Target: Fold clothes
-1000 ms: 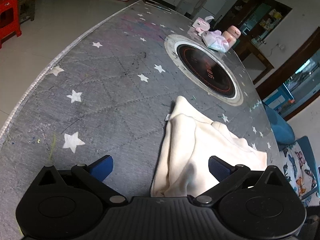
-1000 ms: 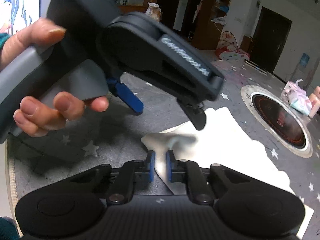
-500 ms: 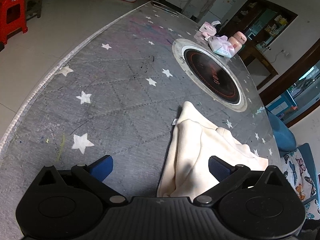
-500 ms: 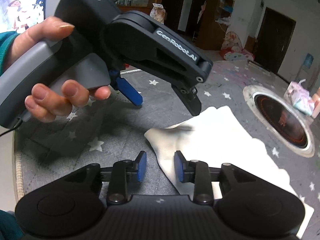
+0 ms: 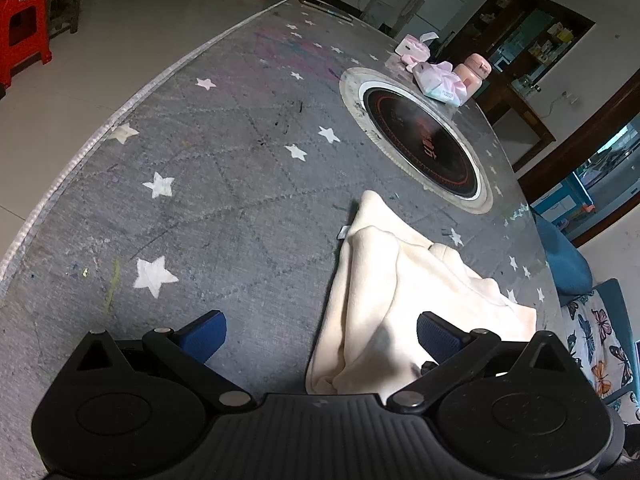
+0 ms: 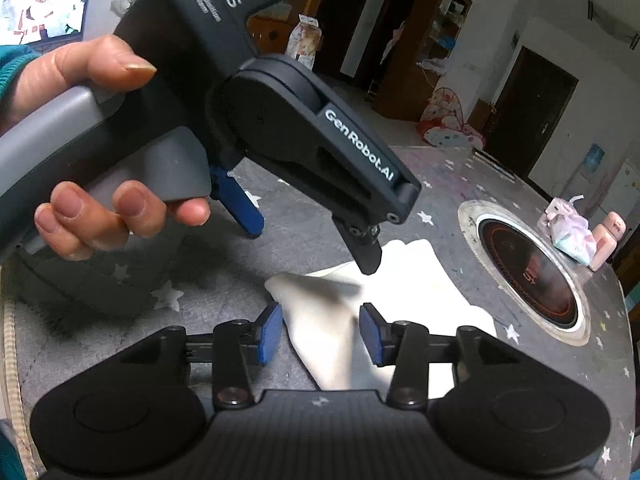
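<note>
A cream folded garment (image 5: 400,288) lies on the grey star-printed table cover (image 5: 224,200), just before the round hob. My left gripper (image 5: 320,336) hovers above the garment's near left edge, jaws wide open, nothing held. In the right wrist view a hand (image 6: 100,216) holds that left gripper (image 6: 308,236) over the garment (image 6: 420,288). My right gripper (image 6: 320,334) is low at the garment's near corner. Its jaws are opening, and the cloth corner lies loose between the blue pads (image 6: 272,332), not pressed.
A black round hob (image 5: 424,140) is set into the table's middle. Behind it lie tissue packs (image 5: 440,84) and a pink bottle (image 5: 474,72). The table's curved edge (image 5: 80,160) runs on the left, with a red stool (image 5: 20,32) on the floor beyond it.
My right gripper's jaws have parted from shut on the garment's corner, and the corner has dropped flat onto the table. The left gripper has kept open and nearly still.
</note>
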Tool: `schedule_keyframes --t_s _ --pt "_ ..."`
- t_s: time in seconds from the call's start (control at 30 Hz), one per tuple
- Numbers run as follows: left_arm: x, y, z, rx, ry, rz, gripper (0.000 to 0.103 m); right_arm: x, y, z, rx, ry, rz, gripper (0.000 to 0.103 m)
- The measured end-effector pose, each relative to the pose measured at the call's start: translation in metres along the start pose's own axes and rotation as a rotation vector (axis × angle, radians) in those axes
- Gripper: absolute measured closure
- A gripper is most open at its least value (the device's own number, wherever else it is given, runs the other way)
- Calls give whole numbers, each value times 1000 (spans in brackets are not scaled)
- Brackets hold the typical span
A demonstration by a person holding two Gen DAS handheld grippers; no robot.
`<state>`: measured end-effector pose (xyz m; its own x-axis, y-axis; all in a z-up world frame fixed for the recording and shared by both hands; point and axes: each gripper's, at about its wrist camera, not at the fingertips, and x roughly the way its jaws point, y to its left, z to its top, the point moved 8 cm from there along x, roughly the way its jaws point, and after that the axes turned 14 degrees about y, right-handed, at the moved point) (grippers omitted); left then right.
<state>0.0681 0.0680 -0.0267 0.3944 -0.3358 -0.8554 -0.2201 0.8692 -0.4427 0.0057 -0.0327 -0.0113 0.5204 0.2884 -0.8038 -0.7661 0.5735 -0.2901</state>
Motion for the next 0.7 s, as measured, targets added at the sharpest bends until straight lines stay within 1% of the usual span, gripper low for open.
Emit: schedule_keyframes --t_s 0.17,0.2,0.23,0.27,0.37,0.53,0.7 --pt "-1 -1 0 -2 3 -12 0 19 5 2 -26 33 0 60" --pt "-1 -2 0 1 5 -15 0 22 5 2 -27 36 -3 61" --pt "-1 -2 0 0 6 -21 0 23 5 3 -25 36 -5 64" --pt "-1 -2 0 -4 7 -30 0 23 2 3 -14 33 1 74" --pt "-1 -4 1 -18 11 -59 0 19 -8 4 37 22 38 84" --pt "3 -11 2 -55 27 -124 0 4 -30 7 143 -15 121 87" --pt "11 -21 5 -81 41 -167 0 -10 -46 7 194 -42 176 88"
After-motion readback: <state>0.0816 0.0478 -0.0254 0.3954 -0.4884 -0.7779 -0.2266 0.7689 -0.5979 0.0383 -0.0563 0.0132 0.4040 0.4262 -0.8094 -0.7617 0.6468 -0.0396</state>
